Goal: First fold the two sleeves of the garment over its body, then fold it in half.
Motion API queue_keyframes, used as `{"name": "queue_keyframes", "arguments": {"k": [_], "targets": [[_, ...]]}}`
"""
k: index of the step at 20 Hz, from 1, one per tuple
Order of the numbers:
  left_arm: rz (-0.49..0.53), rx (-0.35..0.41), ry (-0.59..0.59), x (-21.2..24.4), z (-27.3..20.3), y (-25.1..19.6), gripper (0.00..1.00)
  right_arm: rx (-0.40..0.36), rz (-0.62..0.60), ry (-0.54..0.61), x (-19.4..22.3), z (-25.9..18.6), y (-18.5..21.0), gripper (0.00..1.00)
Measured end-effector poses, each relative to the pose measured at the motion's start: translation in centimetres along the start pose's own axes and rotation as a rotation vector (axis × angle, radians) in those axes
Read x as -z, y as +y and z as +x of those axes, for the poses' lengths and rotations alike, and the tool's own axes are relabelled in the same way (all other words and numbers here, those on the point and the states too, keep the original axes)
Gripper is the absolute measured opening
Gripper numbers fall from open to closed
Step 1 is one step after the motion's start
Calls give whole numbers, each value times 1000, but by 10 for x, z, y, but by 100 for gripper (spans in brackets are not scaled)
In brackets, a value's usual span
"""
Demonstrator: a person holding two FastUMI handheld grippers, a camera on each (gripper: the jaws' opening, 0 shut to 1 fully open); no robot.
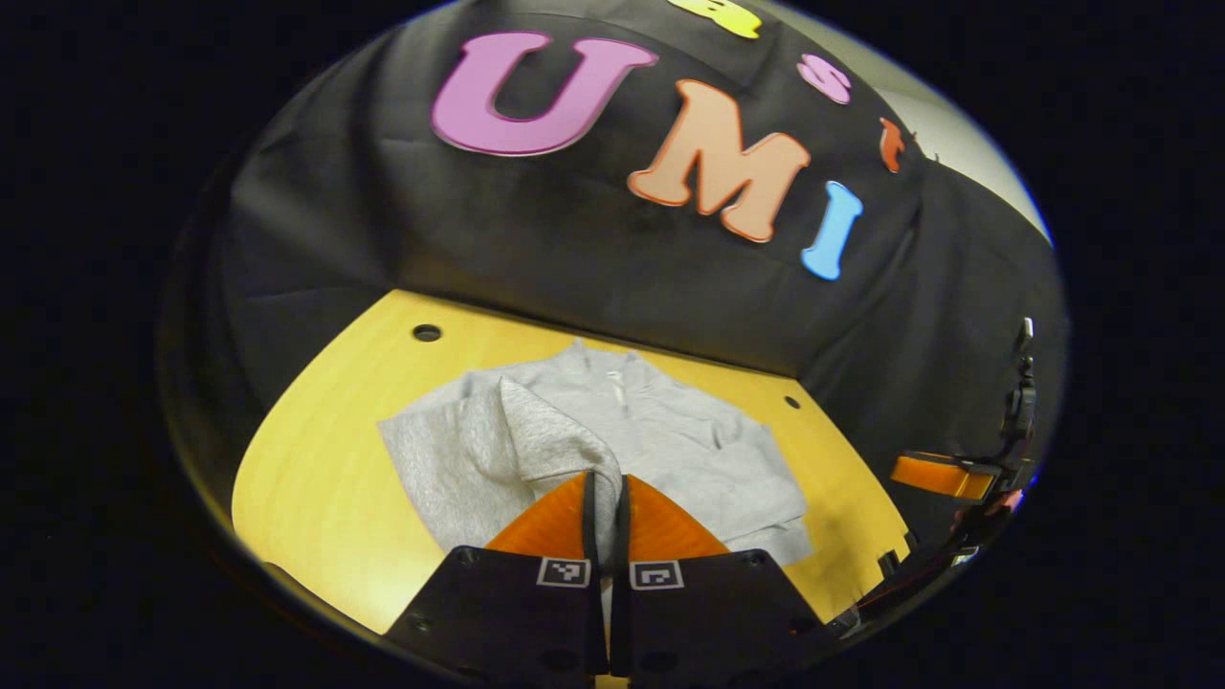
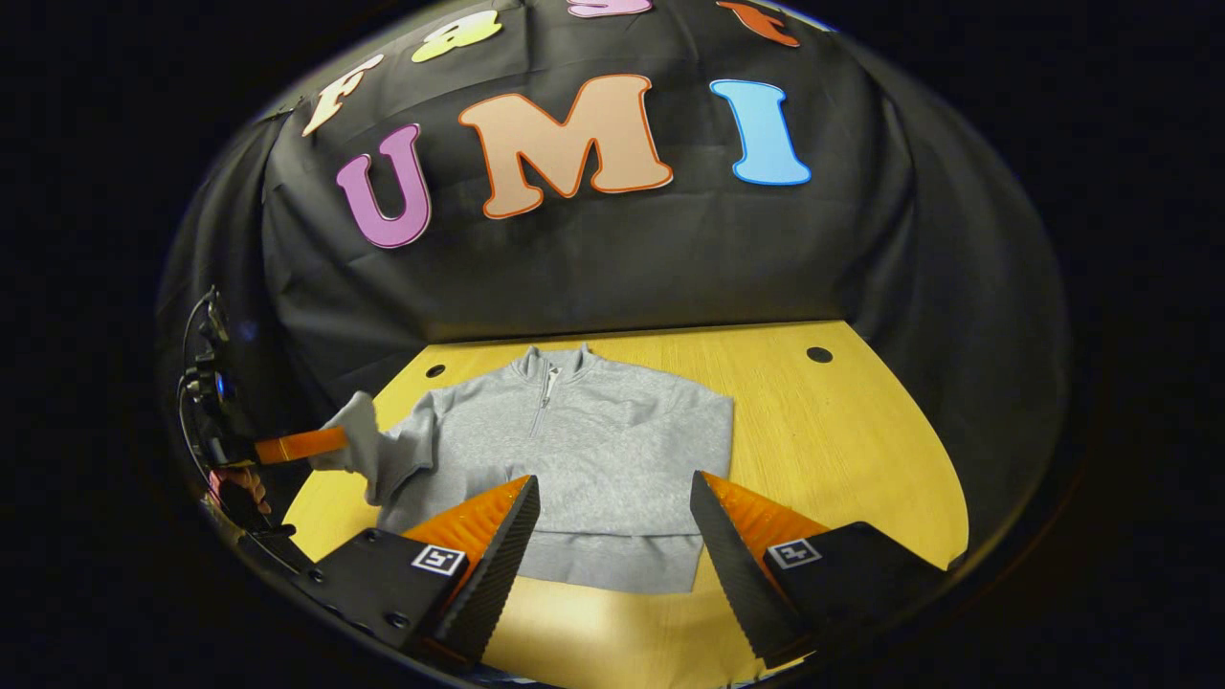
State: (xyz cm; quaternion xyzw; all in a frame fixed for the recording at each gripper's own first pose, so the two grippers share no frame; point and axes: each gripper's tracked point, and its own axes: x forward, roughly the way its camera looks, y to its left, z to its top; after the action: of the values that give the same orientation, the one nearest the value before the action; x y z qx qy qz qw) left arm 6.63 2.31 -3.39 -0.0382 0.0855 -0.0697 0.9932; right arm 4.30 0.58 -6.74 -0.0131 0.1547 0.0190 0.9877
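Left gripper (image 1: 605, 493) clamped on grey sleeve (image 1: 536, 431) — lifted, right gripper (image 2: 612, 498) spread apart, above sweatshirt (image 2: 612, 450)

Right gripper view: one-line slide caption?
Open right tool hovers over the grey zip-neck garment on the wooden table; the left tool lifts one sleeve.

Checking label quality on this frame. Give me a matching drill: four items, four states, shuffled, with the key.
Items:
1. left gripper
2. right gripper
3. left sleeve
4. collar zip

States:
A. open above the hem
B. lifted off the table
C. at the far edge of the sweatshirt
D. shut on fabric

Pairs: 1-D, 2-A, 3-B, 4-C
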Motion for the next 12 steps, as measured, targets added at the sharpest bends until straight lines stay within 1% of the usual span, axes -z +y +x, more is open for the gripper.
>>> {"name": "queue_keyframes", "arguments": {"k": [3,6,9,12], "targets": [[86,111,25,-3,28,-58,1,2,17,0,4,1,-12,99],[175,204,39,-1,50,-107,1,8,16,5,11,0,-22,99],[222,272,75,7,76,-144,1,1,43,9,16,0,-30,98],[251,317,120,22,103,-164,1,13,56,10,19,-4,-43,99]]}}
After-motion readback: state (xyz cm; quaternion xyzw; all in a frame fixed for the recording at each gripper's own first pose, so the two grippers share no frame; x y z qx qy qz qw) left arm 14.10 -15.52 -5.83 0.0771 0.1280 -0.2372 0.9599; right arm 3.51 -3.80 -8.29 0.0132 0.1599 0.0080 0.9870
